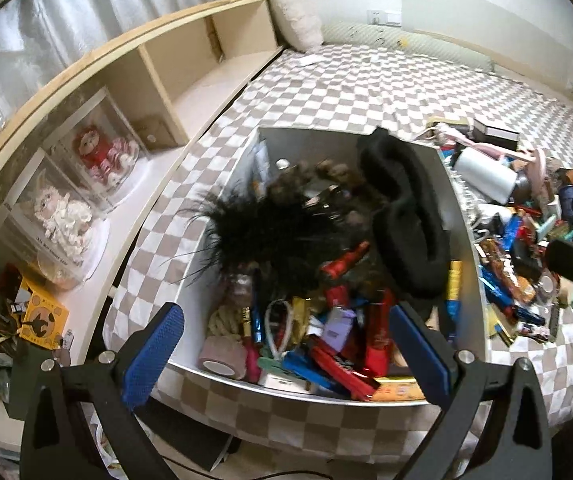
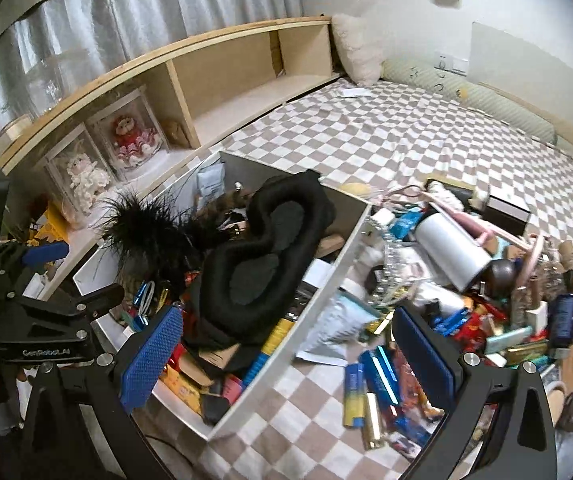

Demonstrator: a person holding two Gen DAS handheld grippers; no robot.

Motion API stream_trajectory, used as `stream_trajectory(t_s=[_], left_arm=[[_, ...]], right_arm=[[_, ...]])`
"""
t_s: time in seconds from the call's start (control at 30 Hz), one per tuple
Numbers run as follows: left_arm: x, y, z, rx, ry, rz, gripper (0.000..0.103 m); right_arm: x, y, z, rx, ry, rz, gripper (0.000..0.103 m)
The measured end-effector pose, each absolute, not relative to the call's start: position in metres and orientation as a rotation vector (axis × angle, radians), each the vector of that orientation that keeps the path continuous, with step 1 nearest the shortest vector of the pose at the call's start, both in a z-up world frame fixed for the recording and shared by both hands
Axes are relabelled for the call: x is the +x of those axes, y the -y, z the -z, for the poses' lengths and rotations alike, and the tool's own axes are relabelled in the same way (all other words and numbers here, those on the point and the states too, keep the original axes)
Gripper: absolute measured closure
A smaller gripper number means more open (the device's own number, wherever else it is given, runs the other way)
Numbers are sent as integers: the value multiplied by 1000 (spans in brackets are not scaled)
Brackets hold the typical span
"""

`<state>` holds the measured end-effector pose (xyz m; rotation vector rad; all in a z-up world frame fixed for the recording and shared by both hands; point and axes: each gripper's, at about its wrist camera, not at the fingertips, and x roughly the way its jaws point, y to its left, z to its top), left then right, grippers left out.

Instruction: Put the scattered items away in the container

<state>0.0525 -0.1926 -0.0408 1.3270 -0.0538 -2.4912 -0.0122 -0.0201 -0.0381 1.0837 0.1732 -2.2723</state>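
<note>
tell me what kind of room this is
Most likely a bedroom: a bed with a checkered sheet fills the view, a fluffy pillow lies at its head, and a wooden bedside shelf holds dolls in clear display cases beneath curtains.

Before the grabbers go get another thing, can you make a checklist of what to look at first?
1. Left gripper empty and open: ok, nothing sits between its blue pads.
2. Right gripper empty and open: ok.
3. Black padded mask inside the white container: ok, it lies on top of the heap.
4. Black feather puff fully inside: not ok, feathers poke past the wall.
5. Room left in the container: not ok, it is heaped high.
6. Scattered pile on the checkered bed cleared: not ok, many items remain, including the white cylinder.
</note>
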Motion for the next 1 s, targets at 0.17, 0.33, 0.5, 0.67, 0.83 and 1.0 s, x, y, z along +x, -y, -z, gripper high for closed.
stream_trajectory(t_s=[0.17,0.33,0.5,0.67,0.83,1.0], left_arm=[[60,178,27,1283,63,2546,0],[69,165,12,1226,65,2611,0],[79,153,0,1175,73,2664,0],[90,138,-7,1139,104,2716,0],[102,126,-12,1115,123,2765,0],[114,118,-14,1092,121,2795,0]], right_arm=[[-11,-2,24,1071,-159,2302,0],[-1,-27,11,1030,-131,2351,0],[11,-50,2,1008,-85,2372,0],[28,-63,-4,966,-132,2412,0],[46,-71,-3,944,-178,2425,0],[62,-81,-1,931,-186,2425,0]])
